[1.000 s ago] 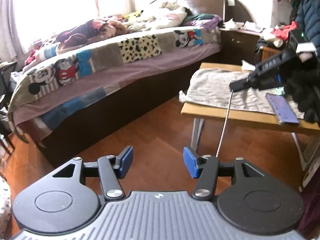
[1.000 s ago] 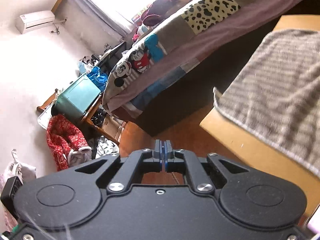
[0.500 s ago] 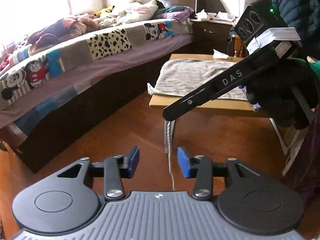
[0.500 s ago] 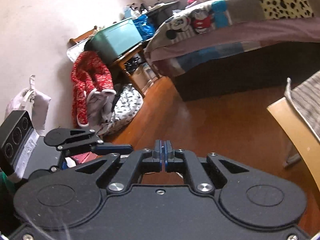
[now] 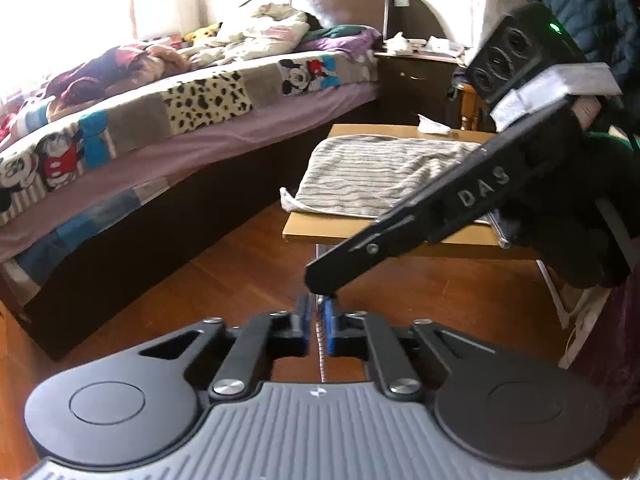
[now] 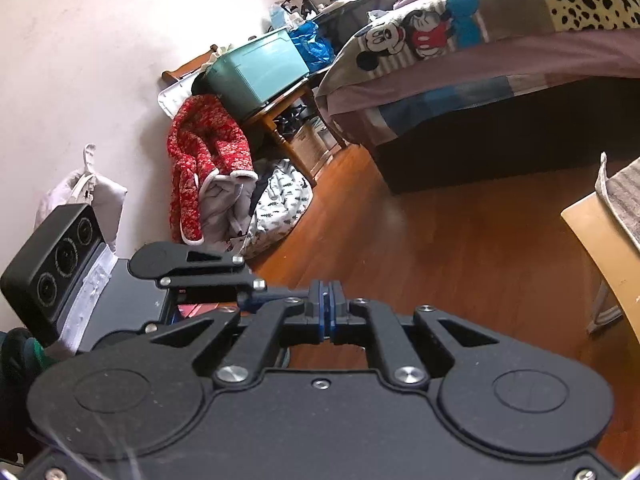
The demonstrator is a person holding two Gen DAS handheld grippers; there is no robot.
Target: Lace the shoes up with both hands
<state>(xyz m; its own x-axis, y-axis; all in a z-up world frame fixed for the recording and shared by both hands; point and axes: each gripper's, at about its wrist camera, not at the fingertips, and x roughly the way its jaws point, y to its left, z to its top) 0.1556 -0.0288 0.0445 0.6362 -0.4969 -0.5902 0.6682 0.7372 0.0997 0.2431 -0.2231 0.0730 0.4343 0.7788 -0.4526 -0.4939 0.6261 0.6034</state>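
Each camera sat close behind its own jaws, looking forward low over the floor (image 5: pixel 224 280); both views shared the bed (image 6: pixel 500 52) beyond and the table's (image 5: pixel 384 232) edge.

You get strong daylight from the window (image 5: pixel 72 12) behind the bed (image 5: pixel 192 120), blown out to white w/ glare. Floor (image 6: pixel 460 240) shows soft sheen. Fisheye bends edges hard, corners go dark. Close gripper parts look slightly soft.

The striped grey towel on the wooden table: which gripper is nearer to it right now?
Right. The right gripper reaches out from the table side, its body overlapping the striped grey towel in the left wrist view. The left gripper sits lower, farther back over the floor.
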